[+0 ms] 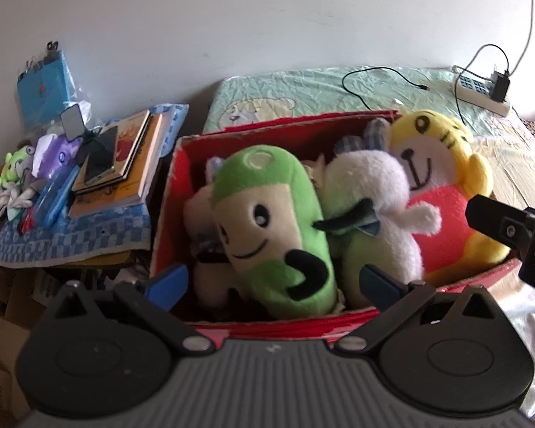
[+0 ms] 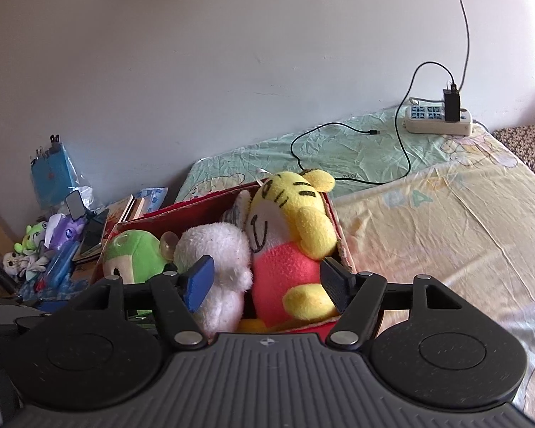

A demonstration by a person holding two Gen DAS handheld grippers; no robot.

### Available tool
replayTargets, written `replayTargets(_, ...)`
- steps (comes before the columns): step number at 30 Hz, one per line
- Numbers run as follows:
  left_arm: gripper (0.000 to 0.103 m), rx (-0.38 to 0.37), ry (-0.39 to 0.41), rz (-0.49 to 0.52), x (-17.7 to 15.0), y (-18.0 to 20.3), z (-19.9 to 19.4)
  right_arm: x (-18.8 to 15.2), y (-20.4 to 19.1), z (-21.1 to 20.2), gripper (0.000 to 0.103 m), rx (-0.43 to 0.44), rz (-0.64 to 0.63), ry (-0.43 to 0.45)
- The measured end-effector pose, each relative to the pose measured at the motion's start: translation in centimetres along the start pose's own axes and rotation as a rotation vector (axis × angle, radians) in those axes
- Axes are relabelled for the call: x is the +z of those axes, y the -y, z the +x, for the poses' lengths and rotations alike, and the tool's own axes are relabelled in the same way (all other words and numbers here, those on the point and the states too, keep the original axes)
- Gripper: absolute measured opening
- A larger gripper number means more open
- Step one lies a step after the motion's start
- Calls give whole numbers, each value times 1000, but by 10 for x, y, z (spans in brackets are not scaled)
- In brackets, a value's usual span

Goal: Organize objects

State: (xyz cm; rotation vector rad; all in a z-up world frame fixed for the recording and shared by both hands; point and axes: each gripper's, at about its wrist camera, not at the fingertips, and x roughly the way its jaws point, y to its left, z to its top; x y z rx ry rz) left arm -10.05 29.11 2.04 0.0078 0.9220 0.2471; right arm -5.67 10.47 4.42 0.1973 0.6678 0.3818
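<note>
- Left wrist view, nearest: the left gripper [image 1: 274, 280] hangs over the near rim of the red box [image 1: 167, 221], its fingers [image 1: 169, 280] spread wide and empty, with the green plush [image 1: 274, 221] lying between them but not pinched.
- Right wrist view, nearest: the right gripper [image 2: 267, 285] has its fingers [image 2: 199, 283] released too, standing either side of the white plush [image 2: 217, 253] and the lower half of the yellow tiger plush [image 2: 289, 246]; whether either pad touches fur I cannot tell.
- Inside the box, the three toys sit packed side by side, green toward the desk side, white in the middle, tiger at the far-right end, its head poking above the rim.
- My read: the toys are already boxed, so the step in hand is settling them. Press the tiger down by its soft belly, not the head, and steady the cardboard wall with the other gripper so it does not slide on the bed sheet [image 2: 446, 235].
- Farther left, the desk [image 1: 71, 246] carries books [image 1: 125, 164], pens and small toys, well apart from the box.
- Farthest, a power strip [image 2: 437, 119] and cable lie by the wall.
</note>
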Motion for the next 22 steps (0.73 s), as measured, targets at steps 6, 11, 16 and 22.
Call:
replayTargets(6,102,9,-6,-26,5,-12,4,4,-13,10,70,-15,-35,-15)
replayTargets(11,102,-3,-18,-29,7,-16,10,5,-19,16,76,-43,-53,-23)
replayTargets(16,102,-24,-10,-9,7,-14,13,5,-20,18,78,-60,-57,-17)
replayTargets(22,102,-26,11,-7,9,-12,14,4,-16,19,78,-68,-31,-20)
